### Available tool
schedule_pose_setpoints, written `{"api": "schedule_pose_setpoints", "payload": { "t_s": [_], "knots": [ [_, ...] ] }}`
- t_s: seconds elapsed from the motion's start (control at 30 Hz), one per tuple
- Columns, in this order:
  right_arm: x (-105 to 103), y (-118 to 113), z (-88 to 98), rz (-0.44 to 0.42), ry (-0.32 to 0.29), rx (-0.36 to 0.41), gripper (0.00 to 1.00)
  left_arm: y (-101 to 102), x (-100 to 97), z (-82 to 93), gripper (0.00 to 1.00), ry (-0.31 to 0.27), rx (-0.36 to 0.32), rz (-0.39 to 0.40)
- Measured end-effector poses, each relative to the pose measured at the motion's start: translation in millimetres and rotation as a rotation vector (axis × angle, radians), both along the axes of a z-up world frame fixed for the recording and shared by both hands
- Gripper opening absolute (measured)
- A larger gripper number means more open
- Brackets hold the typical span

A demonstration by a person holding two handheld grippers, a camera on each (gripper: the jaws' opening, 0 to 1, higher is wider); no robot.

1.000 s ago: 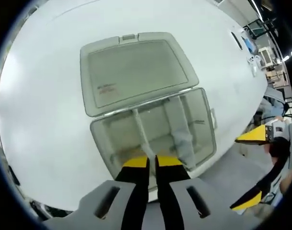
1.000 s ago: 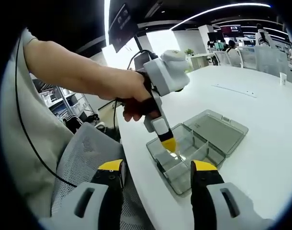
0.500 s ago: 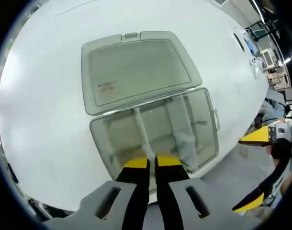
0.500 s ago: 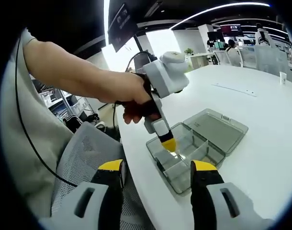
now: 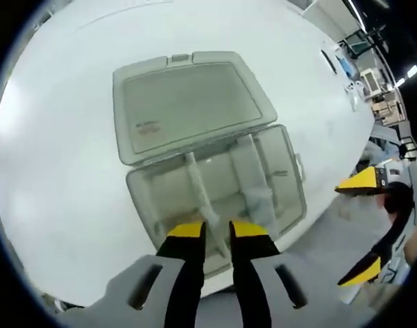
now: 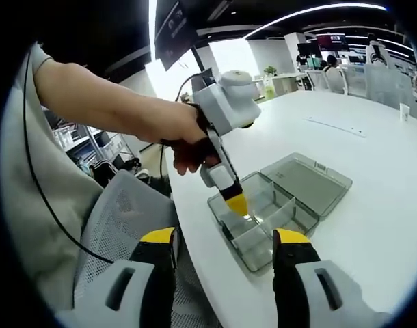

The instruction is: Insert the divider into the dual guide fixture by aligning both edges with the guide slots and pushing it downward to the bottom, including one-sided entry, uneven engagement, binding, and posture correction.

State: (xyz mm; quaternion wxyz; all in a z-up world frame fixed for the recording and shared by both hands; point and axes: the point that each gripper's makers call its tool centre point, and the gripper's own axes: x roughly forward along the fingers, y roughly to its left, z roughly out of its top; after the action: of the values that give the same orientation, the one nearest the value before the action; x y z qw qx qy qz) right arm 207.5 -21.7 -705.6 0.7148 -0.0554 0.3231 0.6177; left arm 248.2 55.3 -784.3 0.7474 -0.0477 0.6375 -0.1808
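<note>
Left gripper (image 5: pixel 217 231) sits at the near wall of the clear compartment box (image 5: pixel 290 171), yellow-tipped fingers (image 5: pixel 186 230) parted by a narrow gap, straddling the near end of the divider (image 5: pixel 197 188); can't tell if they actually pinch it. Divider stands upright inside the box, running from the near wall toward the hinge side. A wider translucent partition (image 5: pixel 253 184) sits beside it, on the side toward the right gripper. Box lid (image 5: pixel 188 102) lies flat open beyond the tray, on the white desk (image 5: pixel 51 157).

In the right gripper view, the right gripper (image 6: pixel 223 240) hangs off the desk edge, short of the box (image 6: pixel 263 219), fingers spread wide, nothing between them. Past it, a hand (image 6: pixel 184 137) holds the left gripper (image 6: pixel 237 203) tip-down into the box. Grey mesh chair (image 6: pixel 109 225) beside the desk. Office desks and chairs far behind.
</note>
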Motion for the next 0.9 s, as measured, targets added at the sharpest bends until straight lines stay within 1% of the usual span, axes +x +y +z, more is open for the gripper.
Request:
{"api": "schedule_pose_setpoints", "payload": {
  "t_s": [0.03,0.13,0.23,0.3,0.33,0.4,0.43,0.53,0.57,0.6,0.77,0.83,0.9],
  "knots": [
    [0,0,-0.1,0.001,0.000,-0.002,0.53,1,1.3,1.2,0.16,-0.015,0.003,-0.002],
    [0,-1,-1.5,0.004,0.000,-0.010,0.54,2,0.2,6.7,0.15,-0.022,-0.017,0.010],
    [0,-1,-1.7,0.010,-0.004,-0.014,0.54,5,-0.8,13.7,0.16,-0.055,-0.033,0.009],
    [0,-1,-1.6,0.012,-0.007,-0.017,0.54,6,-1.2,19.5,0.16,-0.090,-0.055,0.011],
    [0,-1,-1.7,0.014,-0.009,-0.019,0.54,6,-1.1,23.5,0.17,-0.117,-0.068,0.010],
    [0,-1,-1.6,0.016,-0.011,-0.021,0.54,2,-4.5,34.5,0.19,-0.165,-0.101,0.003],
    [1,-1,-1.7,0.017,-0.013,-0.022,0.54,1,-4.8,37.8,0.20,-0.190,-0.117,0.003],
    [2,-2,-2.3,0.020,-0.019,-0.030,0.54,1,-8.0,45.8,0.22,-0.238,-0.144,0.001],
    [3,-2,-2.4,0.021,-0.022,-0.033,0.54,0,-7.8,49.5,0.23,-0.268,-0.163,-0.003],
    [3,-3,-2.6,0.022,-0.025,-0.036,0.54,0,-10.2,50.9,0.24,-0.271,-0.166,-0.002],
    [4,-4,-2.3,0.027,-0.033,-0.049,0.54,0,-13.2,63.3,0.24,-0.341,-0.225,0.022],
    [5,-5,-2.7,0.030,-0.039,-0.057,0.54,2,-14.7,68.0,0.24,-0.367,-0.236,0.032],
    [5,-6,-3.7,0.030,-0.040,-0.066,0.54,2,-16.4,70.4,0.24,-0.388,-0.240,0.024]
  ]
}}
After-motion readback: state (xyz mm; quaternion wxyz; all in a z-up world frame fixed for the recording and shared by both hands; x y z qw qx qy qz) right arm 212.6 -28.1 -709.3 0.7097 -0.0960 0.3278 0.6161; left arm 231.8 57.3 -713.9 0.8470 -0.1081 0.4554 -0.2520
